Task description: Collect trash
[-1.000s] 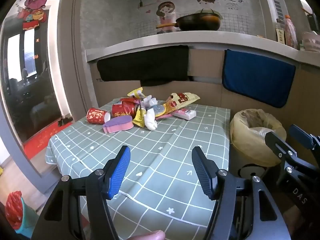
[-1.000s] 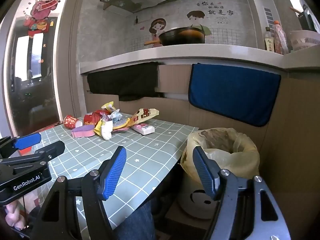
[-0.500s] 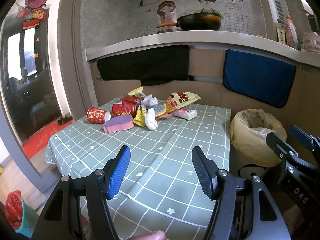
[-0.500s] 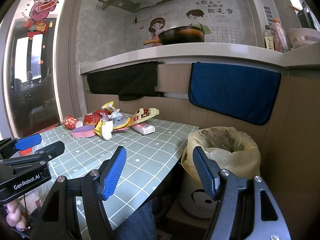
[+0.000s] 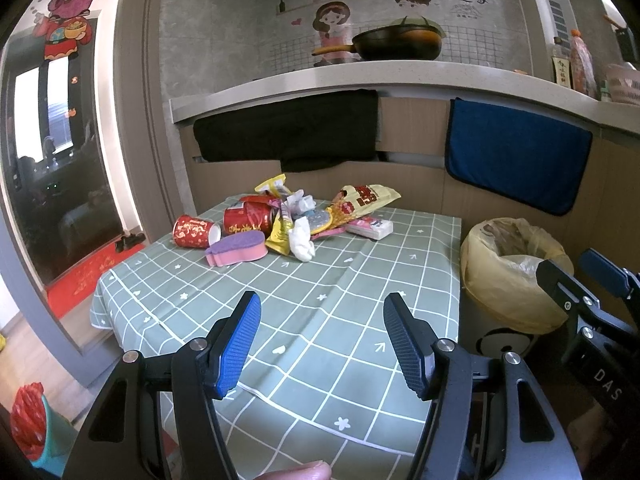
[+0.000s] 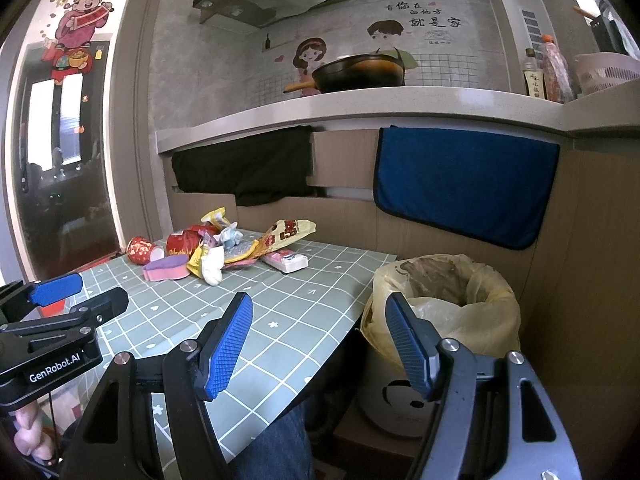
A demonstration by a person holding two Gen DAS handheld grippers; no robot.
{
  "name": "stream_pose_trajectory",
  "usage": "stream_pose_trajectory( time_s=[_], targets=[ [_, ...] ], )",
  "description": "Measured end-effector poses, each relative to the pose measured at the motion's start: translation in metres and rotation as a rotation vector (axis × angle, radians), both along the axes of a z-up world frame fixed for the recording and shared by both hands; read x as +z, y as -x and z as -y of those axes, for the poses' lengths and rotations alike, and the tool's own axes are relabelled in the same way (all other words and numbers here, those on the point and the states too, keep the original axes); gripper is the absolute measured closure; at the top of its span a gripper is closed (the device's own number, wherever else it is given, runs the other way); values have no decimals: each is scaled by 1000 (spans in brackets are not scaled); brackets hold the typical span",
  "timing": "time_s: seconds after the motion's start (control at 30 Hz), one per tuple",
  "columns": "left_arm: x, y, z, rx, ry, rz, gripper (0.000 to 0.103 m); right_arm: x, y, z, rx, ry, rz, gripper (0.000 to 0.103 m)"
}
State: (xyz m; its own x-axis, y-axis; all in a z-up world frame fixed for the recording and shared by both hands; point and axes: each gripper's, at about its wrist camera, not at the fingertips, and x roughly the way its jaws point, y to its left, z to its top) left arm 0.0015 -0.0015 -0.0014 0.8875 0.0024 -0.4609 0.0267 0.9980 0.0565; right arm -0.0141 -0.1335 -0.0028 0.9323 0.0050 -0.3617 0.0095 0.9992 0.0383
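The left gripper (image 5: pixel 322 340) is hanging with its blue-padded jaws spread apart and empty at the bottom of its frame, over the near part of the green checked tabletop (image 5: pixel 320 300), and the right gripper (image 6: pixel 320 344) is likewise gaping wide, holding nothing, low in its frame. A heap of trash (image 5: pixel 288 220), red cans, yellow wrappers, crumpled white tissue and a purple-pink sponge, is lying at the tabletop's far end, centre-left. A yellow-bagged round bin (image 6: pixel 444 300) is standing beside the tabletop, right of centre.

Left tool (image 5: pixel 322 338), right tool (image 6: pixel 320 340) agape, empty
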Motion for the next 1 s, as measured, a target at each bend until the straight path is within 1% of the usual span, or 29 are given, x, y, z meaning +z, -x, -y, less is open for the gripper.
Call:
stream_pose_trajectory(
  time_s=[0.07, 1.0],
  targets=[
    [-3, -1, 0, -1, -1, 0, 39, 0, 0, 0, 0, -1, 1, 36],
    [-3, -1, 1, 0, -1, -4, 39, 2, 1, 3, -12, -8, 7, 36]
  ],
)
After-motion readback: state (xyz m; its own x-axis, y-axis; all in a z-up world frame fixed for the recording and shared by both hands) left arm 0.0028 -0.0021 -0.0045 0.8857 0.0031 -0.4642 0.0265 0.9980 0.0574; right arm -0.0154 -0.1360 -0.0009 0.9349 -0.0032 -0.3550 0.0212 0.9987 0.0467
